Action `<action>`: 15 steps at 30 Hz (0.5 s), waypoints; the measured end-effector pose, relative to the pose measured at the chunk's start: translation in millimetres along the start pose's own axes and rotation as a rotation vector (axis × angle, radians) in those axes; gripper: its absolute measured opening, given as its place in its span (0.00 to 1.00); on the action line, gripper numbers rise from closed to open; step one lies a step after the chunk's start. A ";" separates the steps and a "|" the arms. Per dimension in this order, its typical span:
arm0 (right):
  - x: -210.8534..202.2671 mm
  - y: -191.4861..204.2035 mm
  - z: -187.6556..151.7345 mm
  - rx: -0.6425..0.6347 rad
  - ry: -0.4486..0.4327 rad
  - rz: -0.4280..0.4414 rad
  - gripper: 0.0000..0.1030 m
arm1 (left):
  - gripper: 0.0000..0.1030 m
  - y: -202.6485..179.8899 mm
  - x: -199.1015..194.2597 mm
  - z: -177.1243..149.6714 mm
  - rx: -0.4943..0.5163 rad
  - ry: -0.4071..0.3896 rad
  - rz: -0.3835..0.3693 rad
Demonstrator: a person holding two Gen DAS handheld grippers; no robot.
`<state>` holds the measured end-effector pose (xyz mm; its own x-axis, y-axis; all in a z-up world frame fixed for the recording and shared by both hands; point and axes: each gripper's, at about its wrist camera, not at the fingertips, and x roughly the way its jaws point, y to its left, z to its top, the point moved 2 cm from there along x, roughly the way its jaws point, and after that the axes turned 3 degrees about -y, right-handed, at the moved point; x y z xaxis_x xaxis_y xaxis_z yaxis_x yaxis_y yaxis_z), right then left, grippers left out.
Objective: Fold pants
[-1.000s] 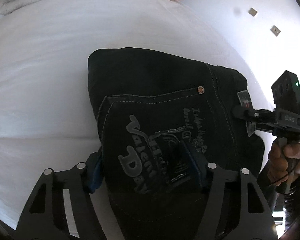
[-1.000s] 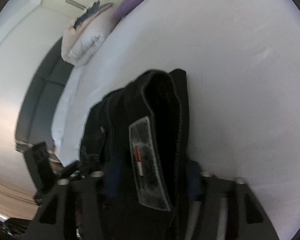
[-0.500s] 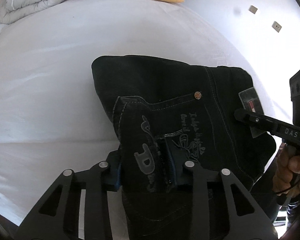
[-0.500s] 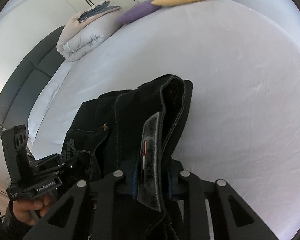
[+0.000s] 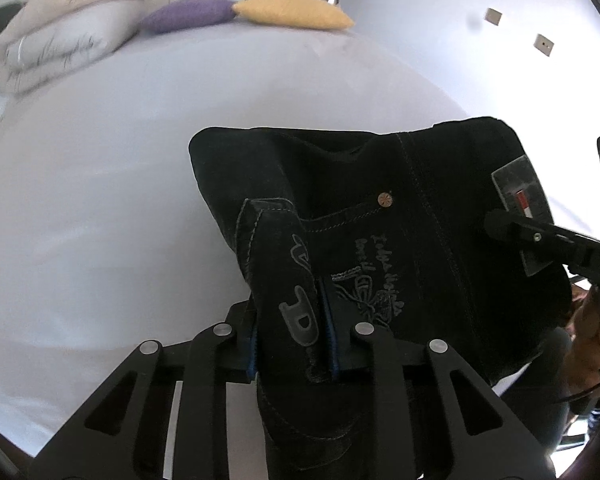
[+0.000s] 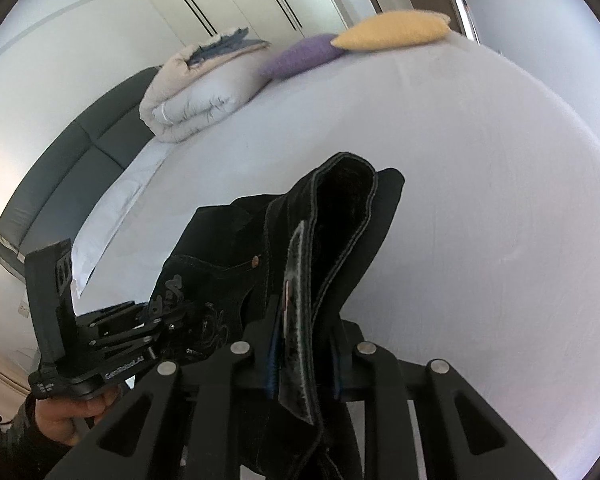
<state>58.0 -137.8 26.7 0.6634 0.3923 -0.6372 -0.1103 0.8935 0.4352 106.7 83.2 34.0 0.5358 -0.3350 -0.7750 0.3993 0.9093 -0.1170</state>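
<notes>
Left wrist view: looks forward along its fingers, close on the pants (image 5: 380,240), bed (image 5: 100,200) beyond, pillows at 12 o'clock. Right wrist view: same heading from the right, equally close. Shared: pants (image 6: 324,240), bed (image 6: 500,200).

Wide white-sheeted bed (image 5: 120,200), smooth, spreads ahead of the fingers in both views. At its far end, ahead and left of the fingers, folded beige-and-white quilted duvet (image 6: 196,96) with a blue-grey cloth piece (image 6: 228,42) on top. Just right of the duvet, purple oval cushion (image 5: 188,14), its tip touching a yellow oval cushion (image 5: 292,10). Dark grey padded headboard (image 6: 68,160) runs along the bed's left side in right wrist view. White wardrobe doors with dark slot handles (image 6: 220,4) behind the duvet. White wall with two small square plates (image 5: 518,30) far right of the fingers in left wrist view.
</notes>
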 end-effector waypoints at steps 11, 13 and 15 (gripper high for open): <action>25.4 -46.3 97.6 -0.020 -0.058 -0.009 0.20 | 0.22 -27.6 53.7 109.9 0.124 -0.065 0.059; 43.0 -58.4 111.7 -0.007 -0.050 -0.007 0.20 | 0.22 -30.1 76.7 122.1 0.122 -0.062 0.062; 64.0 -70.1 121.4 0.010 -0.029 0.000 0.20 | 0.22 -29.1 97.6 128.3 0.118 -0.049 0.068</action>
<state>198.0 -201.9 32.6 0.6847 0.3856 -0.6185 -0.1026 0.8911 0.4420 242.9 -7.6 41.4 0.5993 -0.2880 -0.7469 0.4443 0.8958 0.0111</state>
